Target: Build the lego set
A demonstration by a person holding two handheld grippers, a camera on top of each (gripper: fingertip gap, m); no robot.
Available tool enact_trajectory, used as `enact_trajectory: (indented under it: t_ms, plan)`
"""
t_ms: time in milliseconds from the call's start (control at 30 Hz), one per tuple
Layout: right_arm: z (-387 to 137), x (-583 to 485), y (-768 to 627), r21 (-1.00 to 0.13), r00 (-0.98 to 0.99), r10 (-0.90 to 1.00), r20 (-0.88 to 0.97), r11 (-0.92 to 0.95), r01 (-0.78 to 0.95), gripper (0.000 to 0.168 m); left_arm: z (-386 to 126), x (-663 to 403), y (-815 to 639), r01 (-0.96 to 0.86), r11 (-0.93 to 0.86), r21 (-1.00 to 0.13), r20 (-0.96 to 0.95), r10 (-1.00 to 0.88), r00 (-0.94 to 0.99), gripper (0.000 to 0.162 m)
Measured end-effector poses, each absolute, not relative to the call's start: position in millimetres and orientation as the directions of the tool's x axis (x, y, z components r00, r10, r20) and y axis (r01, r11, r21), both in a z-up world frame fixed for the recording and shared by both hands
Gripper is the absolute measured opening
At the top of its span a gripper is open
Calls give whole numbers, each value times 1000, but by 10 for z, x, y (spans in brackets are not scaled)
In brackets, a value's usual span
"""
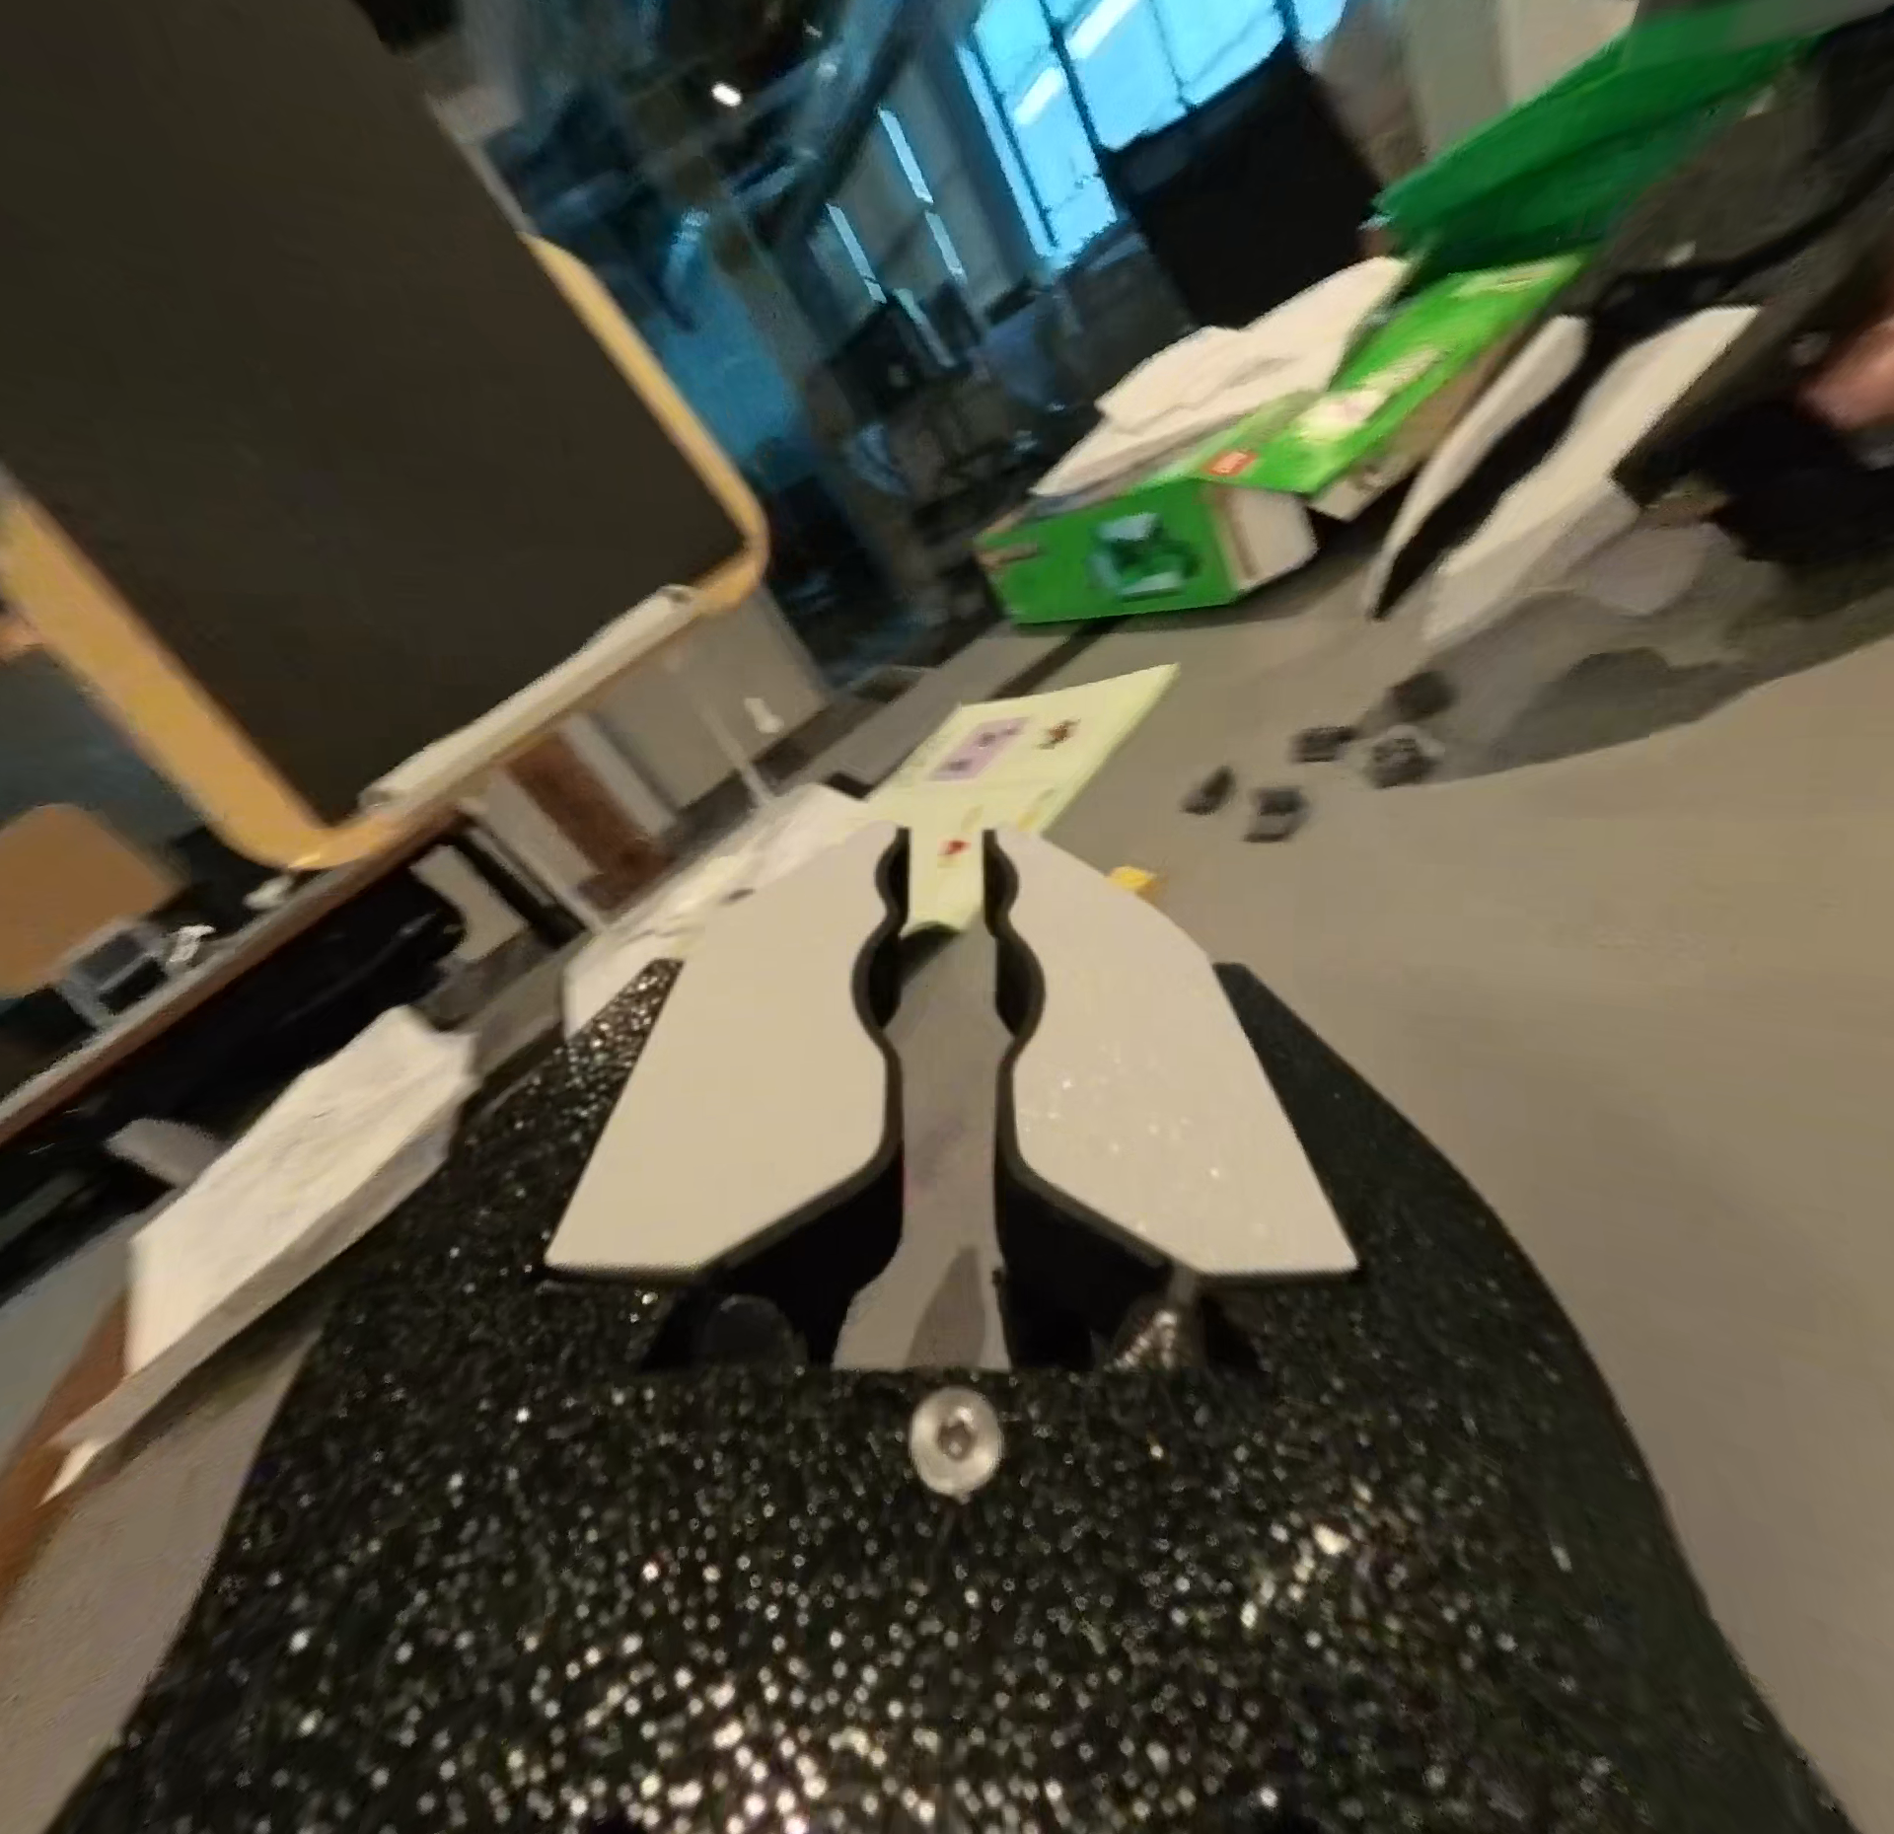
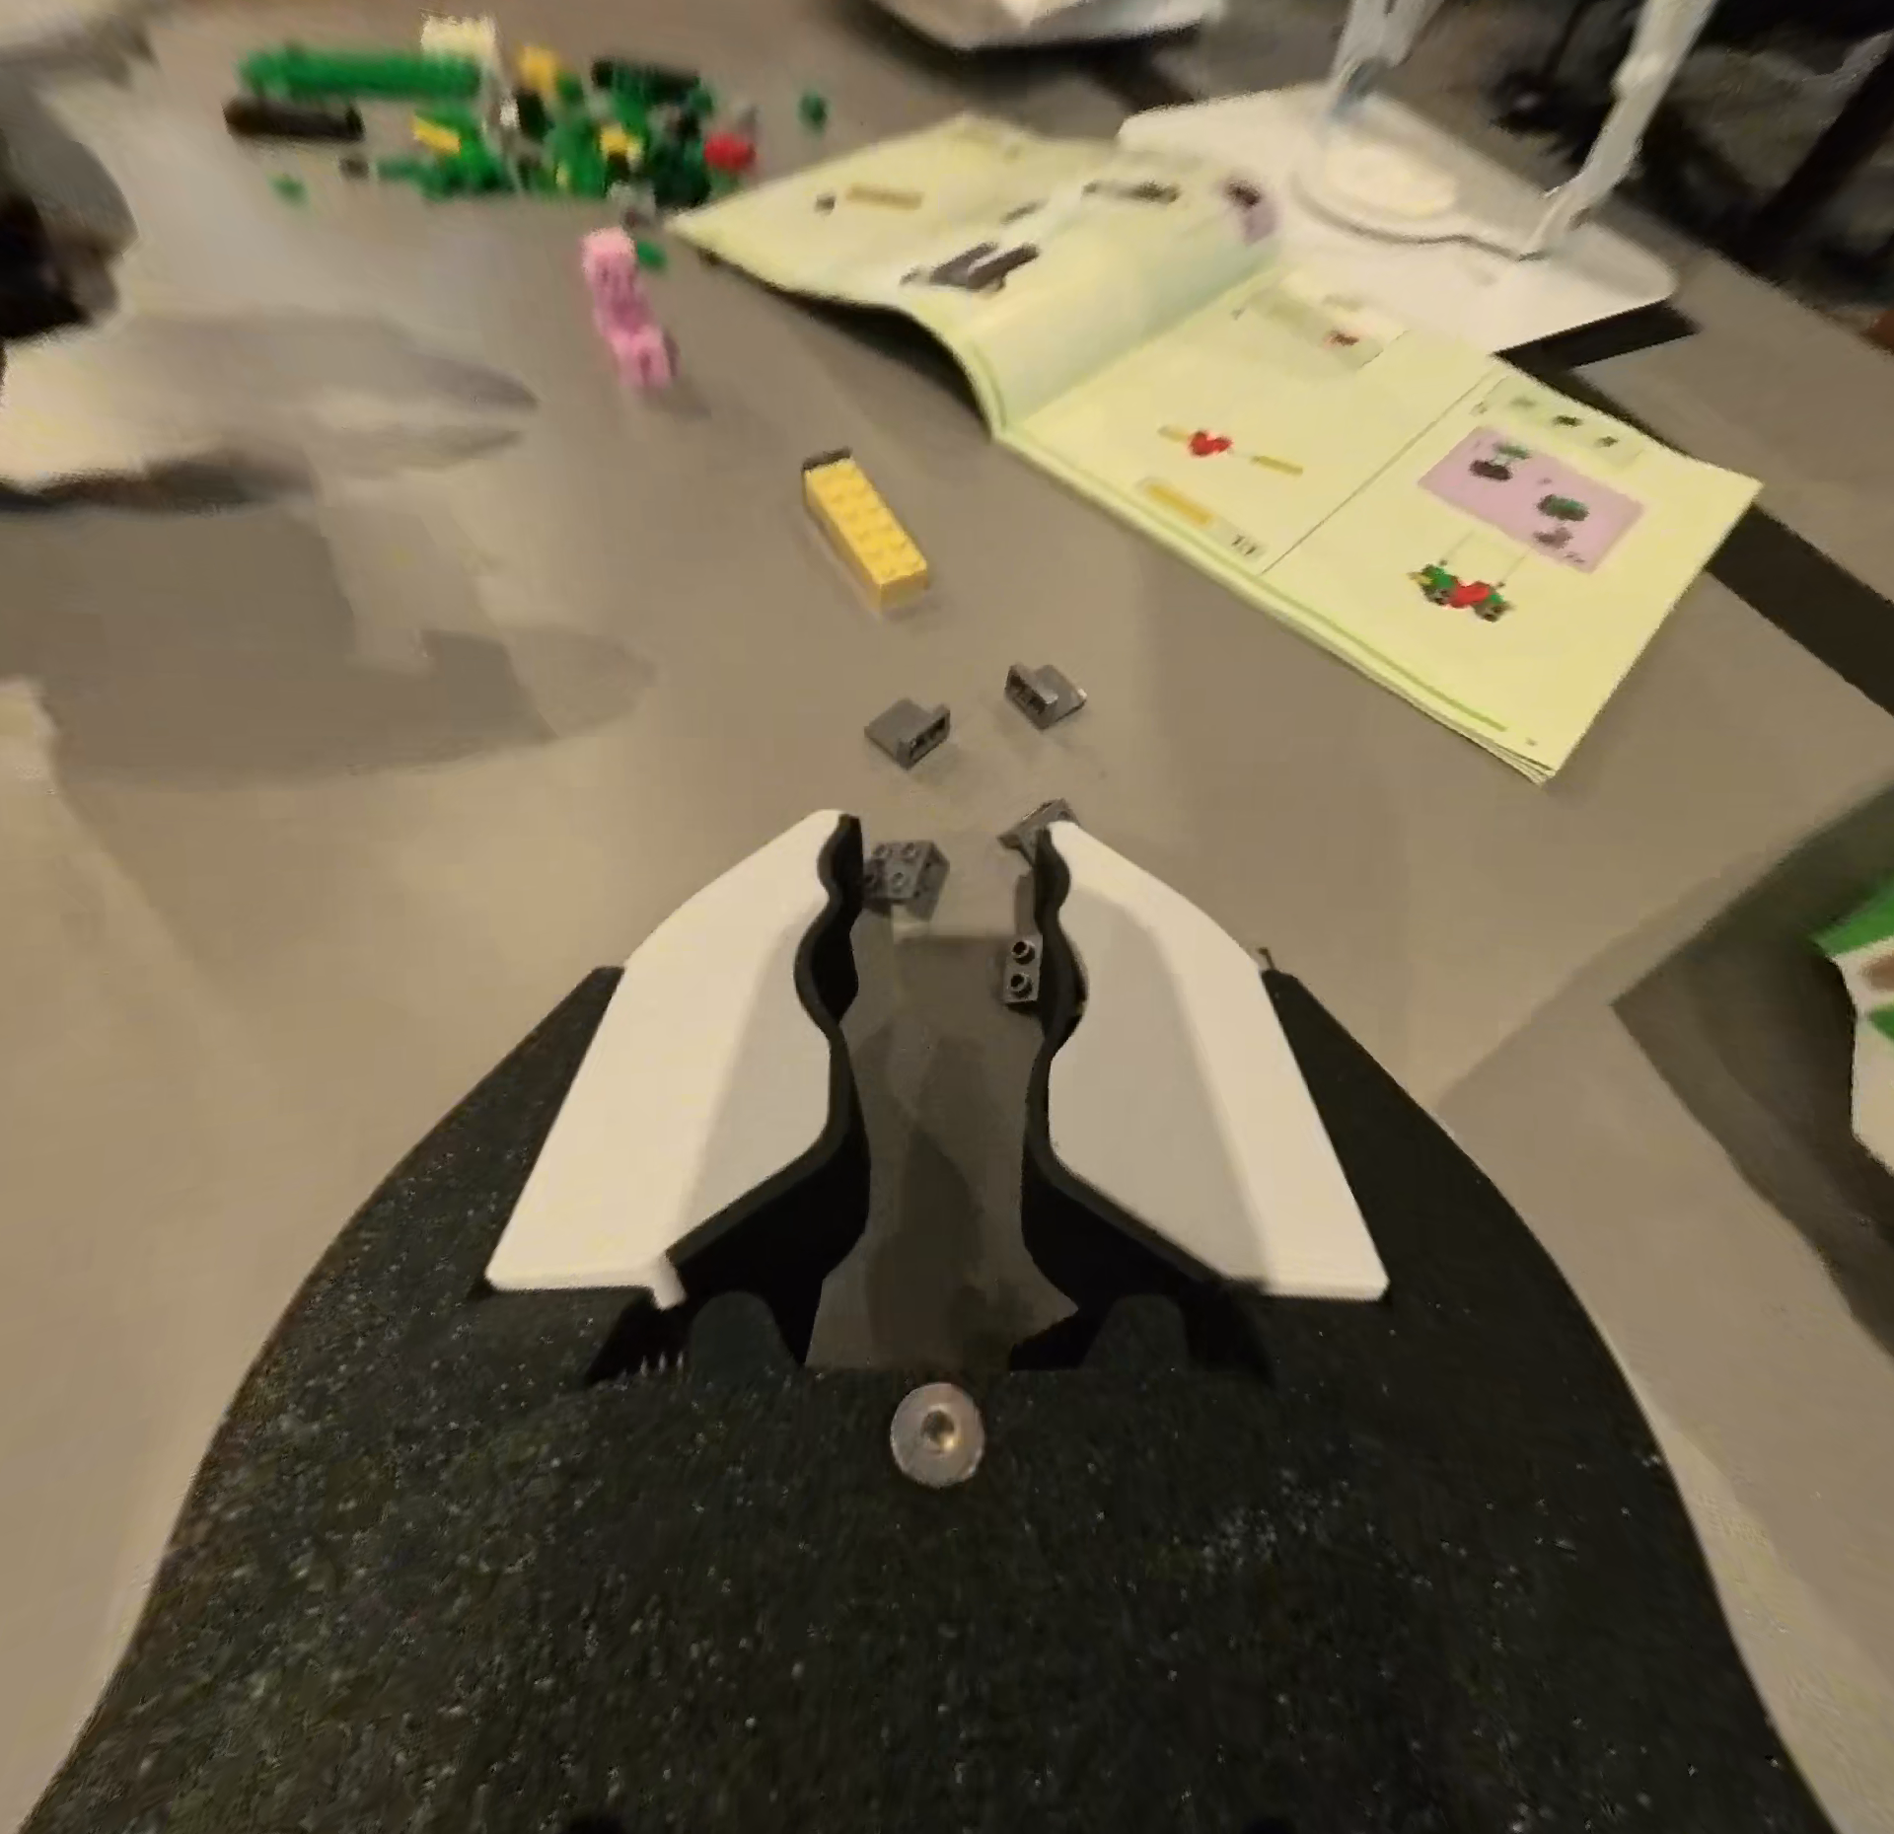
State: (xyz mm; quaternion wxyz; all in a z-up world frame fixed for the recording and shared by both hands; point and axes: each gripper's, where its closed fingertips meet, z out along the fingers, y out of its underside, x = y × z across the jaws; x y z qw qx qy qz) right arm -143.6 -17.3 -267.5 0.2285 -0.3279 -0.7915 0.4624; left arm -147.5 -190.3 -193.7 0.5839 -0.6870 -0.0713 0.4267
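My right gripper [image 2: 948, 842] is open and low over the grey table [image 2: 410, 965]. Small dark grey pieces lie between its fingers: one by the left finger [image 2: 904, 873], one against the right finger's inner side [image 2: 1023, 968], and one at the right fingertip [image 2: 1040, 819]. Two more grey pieces [image 2: 907, 731] [image 2: 1045, 696] lie just ahead. Beyond them are a yellow brick [image 2: 866, 534], a pink figure [image 2: 625, 309] and a pile of green bricks [image 2: 512, 124]. My left gripper [image 1: 948, 862] is narrowly open, empty, and points at the open instruction booklet [image 1: 1025, 750].
The booklet [image 2: 1230, 401] lies open at the right. A white stand base [image 2: 1384, 186] sits behind it. A green set box [image 1: 1179, 534] lies at the far side, with white bags nearby. The right gripper [image 1: 1419, 606] shows over grey pieces [image 1: 1332, 760]. A table edge runs along the left. The grippers' ends are close to 20 centimetres from one another. My right gripper's tips are some 12 centimetres from the yellow brick [image 2: 866, 534].
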Motion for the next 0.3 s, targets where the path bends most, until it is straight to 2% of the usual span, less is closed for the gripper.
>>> enact_trajectory:
  t_ms: [100, 200, 300]
  plan:
    - [-2608, -1411, -150, -903, -657, 750, 80, 334, 271, 30, -2125, -1524, -1506, -356, -376, -855, -508, 476, 718, 29]
    - [-2557, -1399, -128, -915, -643, 757, 118, 335, 226, 29, -2361, -1601, -1290, -324, -470, -821, -496, 306, 812, 35]
    - [-2489, -1379, -120, -931, -630, 763, 145, 321, 175, 29, -2543, -1690, -1254, -247, -551, -797, -405, 185, 895, 42]
